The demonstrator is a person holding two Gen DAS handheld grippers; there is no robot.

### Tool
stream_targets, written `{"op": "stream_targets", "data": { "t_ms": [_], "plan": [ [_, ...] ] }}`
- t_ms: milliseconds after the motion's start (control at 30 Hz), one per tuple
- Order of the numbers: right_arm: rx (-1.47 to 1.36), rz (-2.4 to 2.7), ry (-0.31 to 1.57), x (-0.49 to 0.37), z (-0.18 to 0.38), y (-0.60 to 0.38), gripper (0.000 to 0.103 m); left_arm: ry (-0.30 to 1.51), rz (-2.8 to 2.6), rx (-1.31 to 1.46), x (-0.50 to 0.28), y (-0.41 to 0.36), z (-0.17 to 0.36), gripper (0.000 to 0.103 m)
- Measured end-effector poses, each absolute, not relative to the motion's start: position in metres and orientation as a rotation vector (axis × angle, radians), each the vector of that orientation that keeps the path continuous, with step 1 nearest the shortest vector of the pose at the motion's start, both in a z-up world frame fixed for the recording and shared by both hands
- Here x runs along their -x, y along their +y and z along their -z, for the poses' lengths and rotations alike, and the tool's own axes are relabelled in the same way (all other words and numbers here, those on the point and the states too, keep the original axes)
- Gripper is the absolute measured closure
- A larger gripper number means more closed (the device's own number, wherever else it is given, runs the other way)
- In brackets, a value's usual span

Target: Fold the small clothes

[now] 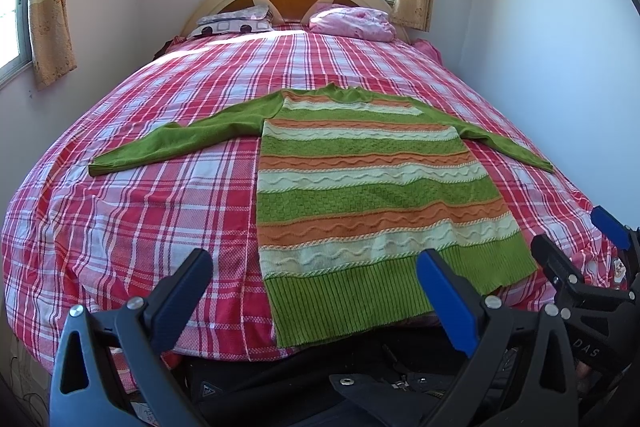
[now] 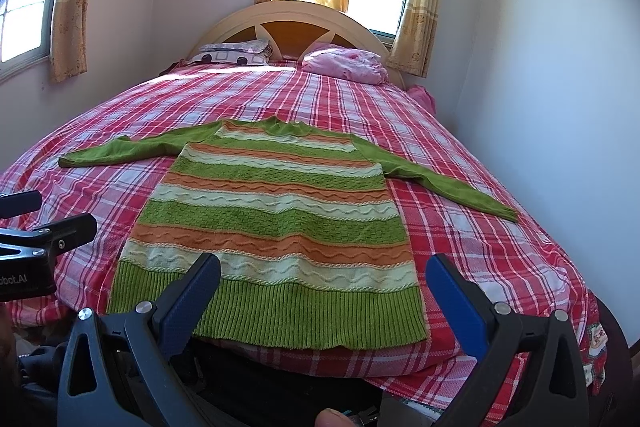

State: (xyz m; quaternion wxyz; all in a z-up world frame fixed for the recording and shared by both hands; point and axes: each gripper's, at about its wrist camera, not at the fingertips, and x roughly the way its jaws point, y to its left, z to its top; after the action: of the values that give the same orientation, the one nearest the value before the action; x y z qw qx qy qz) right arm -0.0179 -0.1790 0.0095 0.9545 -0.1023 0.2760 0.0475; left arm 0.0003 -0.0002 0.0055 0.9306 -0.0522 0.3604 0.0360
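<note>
1. Lying flat on the plaid bed (image 1: 160, 219), hem at the near edge, a striped sweater (image 1: 360, 187) spreads both sleeves, likely readied for folding.
2. The left gripper (image 1: 316, 283) hovers spread wide, empty.
3. The right gripper (image 2: 324, 283) likewise gapes above the hem, holding nothing.

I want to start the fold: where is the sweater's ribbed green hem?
In both views the ribbed green hem lies at the near edge of the red plaid bedspread, just ahead of the open right claw.

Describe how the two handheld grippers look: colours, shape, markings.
Both the left gripper and the right gripper have black plastic frames with triangular cutouts, silver bolts and blue pads lining the fingers. White lettering marks their sides. No cables or sleeves show.
</note>
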Motion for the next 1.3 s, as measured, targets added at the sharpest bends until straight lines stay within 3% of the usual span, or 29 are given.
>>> {"op": "stream_targets", "data": {
  "t_ms": [300,800,1300],
  "plan": [
    [0.122,-0.152,0.565,-0.034,-0.001,-0.221,0.001,0.697,-0.074,0.005,-0.031,0.004,-0.005,0.0],
    [-0.13,0.047,0.709,-0.155,0.04,-0.359,0.002,0.623,-0.133,-0.204,-0.165,-0.01,0.019,0.0],
    [-0.583,0.271,0.78,-0.256,0.083,-0.536,0.044,0.703,-0.217,-0.186,-0.269,0.0,0.069,0.0]
  ]
}}
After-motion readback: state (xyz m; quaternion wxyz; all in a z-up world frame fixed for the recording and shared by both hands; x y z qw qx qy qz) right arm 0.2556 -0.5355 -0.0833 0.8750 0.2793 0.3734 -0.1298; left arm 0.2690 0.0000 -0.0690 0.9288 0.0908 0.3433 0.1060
